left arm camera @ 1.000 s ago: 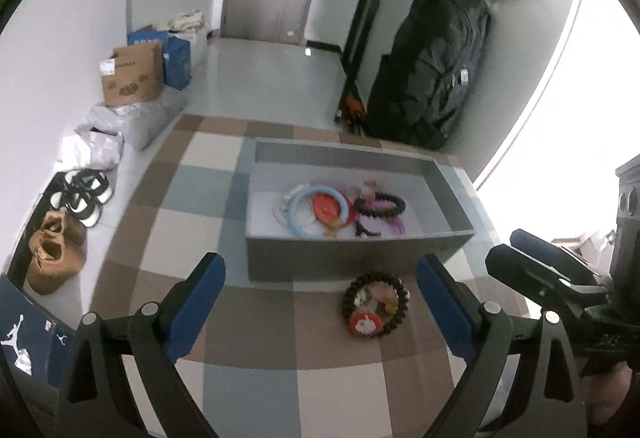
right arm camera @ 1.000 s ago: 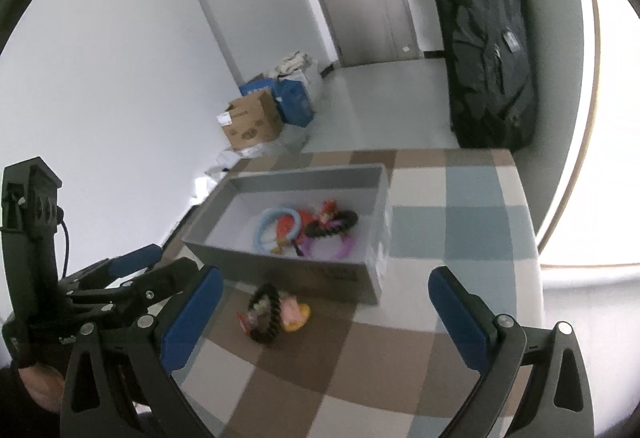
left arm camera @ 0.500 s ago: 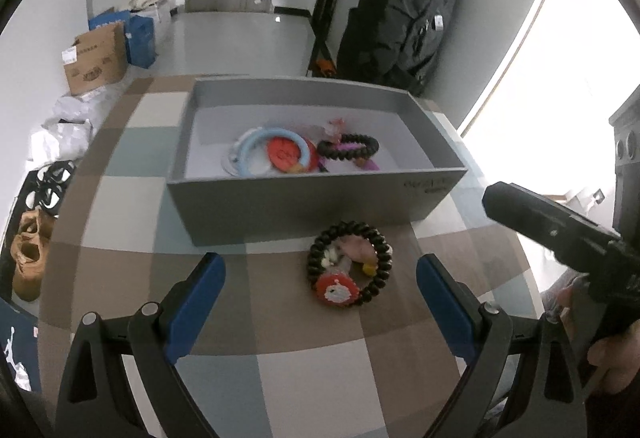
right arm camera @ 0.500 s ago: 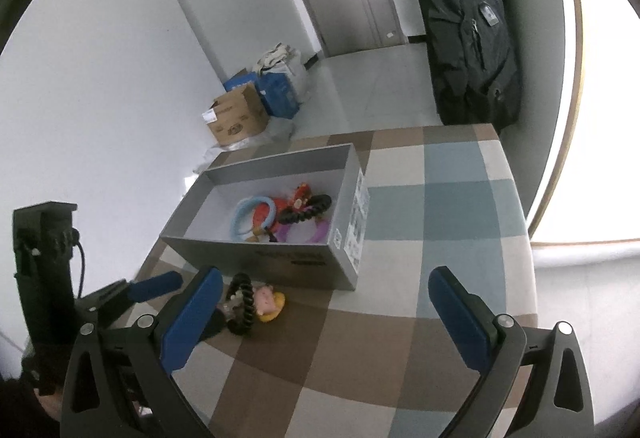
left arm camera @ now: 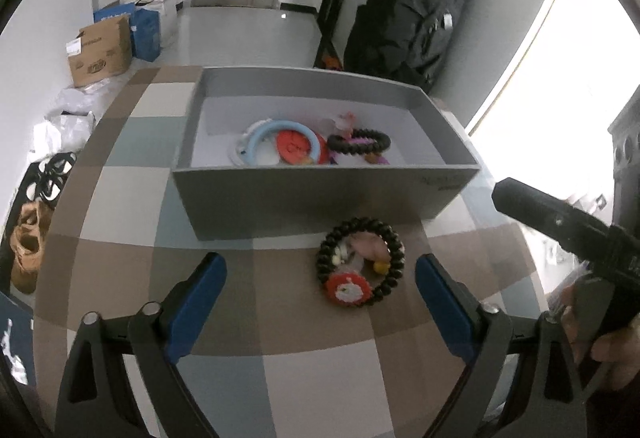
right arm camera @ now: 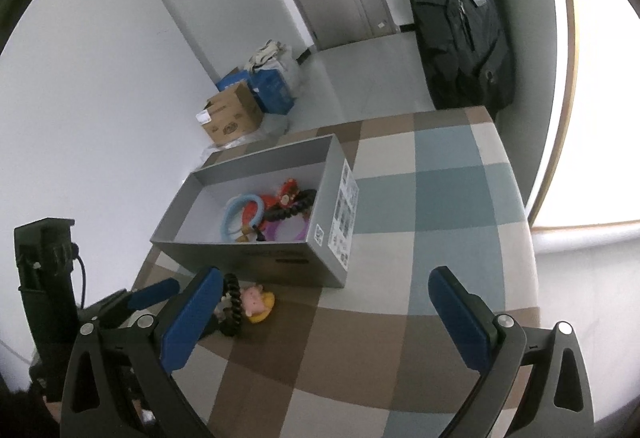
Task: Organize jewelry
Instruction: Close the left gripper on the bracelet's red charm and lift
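No legible txt; label on grey box (right arm camera: 343,213) unreadable.

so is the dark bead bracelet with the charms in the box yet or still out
Out. The bracelet lies flat on the checkered tablecloth, in front of the grey box, apart from its near wall.

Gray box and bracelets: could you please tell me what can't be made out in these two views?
- Left wrist view: the gray box's near wall hides part of its floor.
- Left wrist view: printing on the box is too blurred to read.
- Right wrist view: the beaded bracelet is partly hidden behind the right gripper's finger.
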Tool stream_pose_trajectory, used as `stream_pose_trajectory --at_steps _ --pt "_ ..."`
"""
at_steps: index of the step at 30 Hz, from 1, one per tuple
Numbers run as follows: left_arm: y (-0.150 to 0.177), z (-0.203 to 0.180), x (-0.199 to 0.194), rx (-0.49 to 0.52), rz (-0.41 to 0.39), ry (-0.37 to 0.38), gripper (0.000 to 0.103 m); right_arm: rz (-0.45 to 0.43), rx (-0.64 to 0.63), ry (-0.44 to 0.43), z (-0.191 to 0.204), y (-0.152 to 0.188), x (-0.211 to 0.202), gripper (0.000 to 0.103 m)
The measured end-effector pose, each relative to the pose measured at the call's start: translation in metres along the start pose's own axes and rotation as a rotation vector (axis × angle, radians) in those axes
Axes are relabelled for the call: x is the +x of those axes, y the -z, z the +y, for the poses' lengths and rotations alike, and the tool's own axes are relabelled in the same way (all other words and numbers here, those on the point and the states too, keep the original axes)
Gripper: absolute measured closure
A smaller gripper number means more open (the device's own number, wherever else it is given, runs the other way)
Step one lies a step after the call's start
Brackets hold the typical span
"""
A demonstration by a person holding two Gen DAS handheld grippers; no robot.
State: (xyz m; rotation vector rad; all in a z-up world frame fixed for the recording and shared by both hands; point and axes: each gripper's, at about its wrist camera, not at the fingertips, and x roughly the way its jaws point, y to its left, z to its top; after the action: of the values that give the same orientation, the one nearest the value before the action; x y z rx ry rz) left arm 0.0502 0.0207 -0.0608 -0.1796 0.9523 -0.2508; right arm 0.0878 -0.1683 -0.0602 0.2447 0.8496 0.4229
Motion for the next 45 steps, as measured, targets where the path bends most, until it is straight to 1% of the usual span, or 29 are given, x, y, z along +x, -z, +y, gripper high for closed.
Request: stream_pose_trajectory --at_steps 2,3,4,5,6,8,10,13,20,23,25,31,34,40,44,45 --pt "-0.001 0.003 0.005 -0.024 0.021 0.020 0.041 0.001 -0.006 -0.003 0.002 0.000 0.001 0.000" --pt "0.000 0.004 0.008 -0.031 0.037 0.035 0.046 0.002 -0.012 -0.002 0.003 0.000 0.002 0.000" --pt "0.000 0.004 0.009 -0.032 0.047 0.034 0.054 0.004 -0.018 -0.001 0.004 0.000 0.002 0.000" --pt "0.001 0.002 0.010 -0.025 0.055 0.035 0.060 0.007 -0.024 -0.001 0.005 0.001 0.003 0.000" --pt "0.002 -0.001 0.011 -0.016 0.060 0.044 0.064 0.008 -0.026 -0.001 0.005 0.001 0.003 0.000" --pt "0.001 -0.005 0.009 0.008 0.062 0.045 0.078 0.011 -0.023 0.001 0.005 0.001 0.004 0.000" --pt "0.000 -0.008 0.008 0.024 0.061 0.052 0.086 0.014 -0.018 0.003 0.004 0.001 0.005 0.000" --pt "-0.001 -0.009 0.009 0.030 0.076 0.048 0.086 0.019 -0.012 0.006 0.003 0.002 0.006 0.000" --pt "-0.004 -0.003 0.007 -0.027 0.111 0.087 0.087 0.030 -0.025 0.021 0.004 0.004 0.008 0.000" --pt "-0.007 -0.002 0.003 -0.041 0.110 0.109 0.087 0.035 -0.036 0.032 0.006 0.006 0.009 0.000" --pt "-0.009 0.001 0.000 -0.047 0.107 0.140 0.087 0.036 -0.050 0.039 0.009 0.007 0.009 0.000" --pt "-0.018 0.013 -0.013 -0.099 0.073 0.213 0.087 0.032 -0.103 0.039 0.022 0.012 0.009 0.000" --pt "-0.024 0.023 -0.021 -0.141 0.040 0.229 0.087 0.033 -0.153 0.040 0.034 0.017 0.009 0.000" --pt "-0.039 0.040 -0.036 -0.192 -0.038 0.235 0.087 0.042 -0.282 0.035 0.065 0.026 0.014 0.000" --pt "-0.044 0.049 -0.039 -0.219 -0.063 0.247 0.087 0.042 -0.329 0.022 0.078 0.026 0.022 0.001" --pt "-0.045 0.052 -0.039 -0.222 -0.066 0.245 0.087 0.042 -0.337 0.028 0.080 0.026 0.024 0.006"
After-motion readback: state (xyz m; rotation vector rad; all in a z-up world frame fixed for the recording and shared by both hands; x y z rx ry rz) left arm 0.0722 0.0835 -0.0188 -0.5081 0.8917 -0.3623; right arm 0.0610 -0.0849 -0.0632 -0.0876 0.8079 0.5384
